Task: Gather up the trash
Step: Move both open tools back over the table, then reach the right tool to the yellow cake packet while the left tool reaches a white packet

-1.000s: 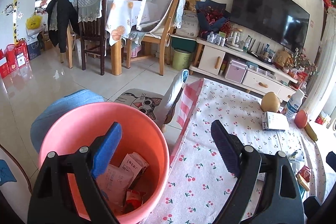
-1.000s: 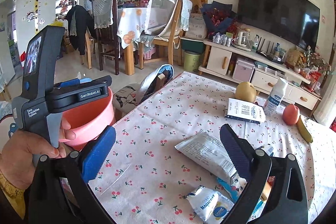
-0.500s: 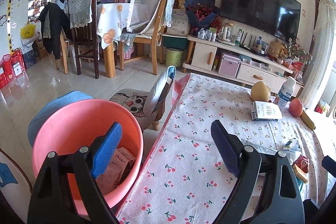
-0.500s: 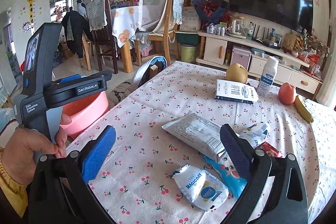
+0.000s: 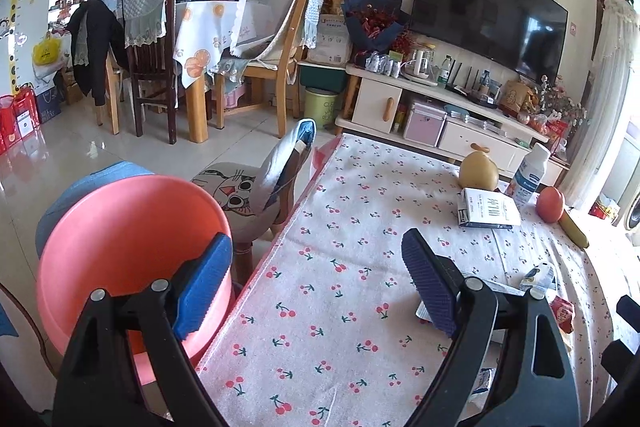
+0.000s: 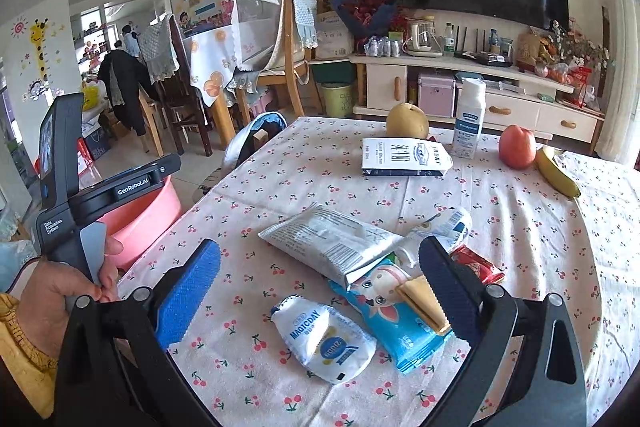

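Note:
A pink bucket [image 5: 120, 227] stands on the floor off the table's left edge; its inside is hidden in the left wrist view. My left gripper [image 5: 318, 263] is open and empty, over the table's edge next to the bucket. On the cherry-print cloth lies a heap of trash: a silver wrapper [image 6: 332, 243], a white MAGICDAY pouch [image 6: 324, 339], a blue cartoon wrapper [image 6: 396, 319], a red wrapper [image 6: 476, 267] and a white pouch [image 6: 444, 223]. My right gripper [image 6: 320, 255] hangs open just above and in front of this heap, holding nothing. The bucket [image 6: 140, 219] shows behind a hand [image 6: 52, 303].
At the table's far end are a pear [image 6: 406, 121], a flat milk carton [image 6: 404, 157], a white bottle [image 6: 470, 119], an apple [image 6: 516, 147] and a banana [image 6: 556, 173]. A small chair with a cat cushion [image 5: 236, 191] stands beside the bucket. A TV cabinet [image 5: 440, 115] lies beyond.
Both grippers have swung right, away from the bucket and over the table. The bucket's inside has dropped out of the left view. The right gripper has come closer to the wrappers.

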Motion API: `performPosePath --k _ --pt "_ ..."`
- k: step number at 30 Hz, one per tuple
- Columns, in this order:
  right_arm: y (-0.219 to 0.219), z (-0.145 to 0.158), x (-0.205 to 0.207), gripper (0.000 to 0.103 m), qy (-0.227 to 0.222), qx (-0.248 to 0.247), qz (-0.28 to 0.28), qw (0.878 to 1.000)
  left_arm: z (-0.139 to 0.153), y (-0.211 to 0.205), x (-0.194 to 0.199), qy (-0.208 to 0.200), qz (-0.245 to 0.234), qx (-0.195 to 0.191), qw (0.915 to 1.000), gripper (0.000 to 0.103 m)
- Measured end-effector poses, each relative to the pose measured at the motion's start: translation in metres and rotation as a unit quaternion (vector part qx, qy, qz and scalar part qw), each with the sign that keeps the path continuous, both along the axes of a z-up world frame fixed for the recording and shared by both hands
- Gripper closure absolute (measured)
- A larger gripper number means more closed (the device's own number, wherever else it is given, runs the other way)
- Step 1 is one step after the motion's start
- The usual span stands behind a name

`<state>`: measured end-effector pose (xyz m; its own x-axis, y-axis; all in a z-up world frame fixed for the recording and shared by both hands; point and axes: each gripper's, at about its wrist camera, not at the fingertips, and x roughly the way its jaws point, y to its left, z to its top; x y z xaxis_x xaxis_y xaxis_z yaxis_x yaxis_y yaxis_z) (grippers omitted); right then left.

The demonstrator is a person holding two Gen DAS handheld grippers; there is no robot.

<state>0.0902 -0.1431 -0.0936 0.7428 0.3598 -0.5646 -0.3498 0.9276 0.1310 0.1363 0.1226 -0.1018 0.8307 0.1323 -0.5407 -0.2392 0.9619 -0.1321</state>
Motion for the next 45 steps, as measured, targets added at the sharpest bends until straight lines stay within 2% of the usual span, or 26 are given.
performPosePath --k 10,14,19,21,24,26,28,30,32,38,39,41,45 --pt "-0.071 -0.001 0.02 0.005 0.022 0.036 -0.062 0.997 -0.005 -0.05 0.01 0.01 -0.069 -0.004 0.9976 0.016" --pt "-0.107 -0.008 0.036 0.005 0.056 0.061 -0.101 0.991 -0.008 -0.07 0.014 0.02 -0.096 0.003 0.9951 0.015" --pt "-0.14 -0.021 0.053 0.005 0.091 0.075 -0.135 0.984 -0.016 -0.088 0.019 0.052 -0.124 -0.016 0.9908 0.015" --pt "-0.147 -0.027 0.059 0.005 0.105 0.09 -0.138 0.981 -0.024 -0.092 0.022 0.08 -0.129 -0.038 0.9877 0.015" --pt "-0.151 -0.036 0.068 0.005 0.133 0.12 -0.129 0.976 -0.036 -0.085 0.027 0.111 -0.127 -0.13 0.9771 0.016" --pt "-0.147 -0.039 0.072 0.005 0.146 0.128 -0.118 0.974 -0.045 -0.081 0.029 0.125 -0.122 -0.189 0.9663 0.016" --pt "-0.137 -0.04 0.075 0.005 0.15 0.116 -0.112 0.975 -0.057 -0.078 0.033 0.142 -0.124 -0.241 0.952 0.016" --pt "-0.128 -0.042 0.078 0.005 0.154 0.102 -0.102 0.978 -0.067 -0.083 0.036 0.154 -0.129 -0.272 0.9412 0.016" --pt "-0.118 -0.045 0.079 0.005 0.158 0.091 -0.084 0.98 -0.074 -0.088 0.04 0.161 -0.133 -0.284 0.936 0.016" --pt "-0.094 -0.055 0.075 0.009 0.175 0.071 -0.035 0.981 -0.077 -0.104 0.055 0.16 -0.15 -0.282 0.934 0.016" --pt "-0.093 -0.058 0.074 0.019 0.181 0.07 -0.031 0.98 -0.076 -0.106 0.057 0.159 -0.152 -0.282 0.9338 0.016" --pt "-0.092 -0.066 0.074 0.031 0.199 0.074 -0.024 0.977 -0.077 -0.11 0.062 0.157 -0.155 -0.282 0.9338 0.016" --pt "-0.091 -0.078 0.073 0.032 0.215 0.064 -0.022 0.974 -0.08 -0.115 0.074 0.158 -0.153 -0.284 0.9334 0.016"
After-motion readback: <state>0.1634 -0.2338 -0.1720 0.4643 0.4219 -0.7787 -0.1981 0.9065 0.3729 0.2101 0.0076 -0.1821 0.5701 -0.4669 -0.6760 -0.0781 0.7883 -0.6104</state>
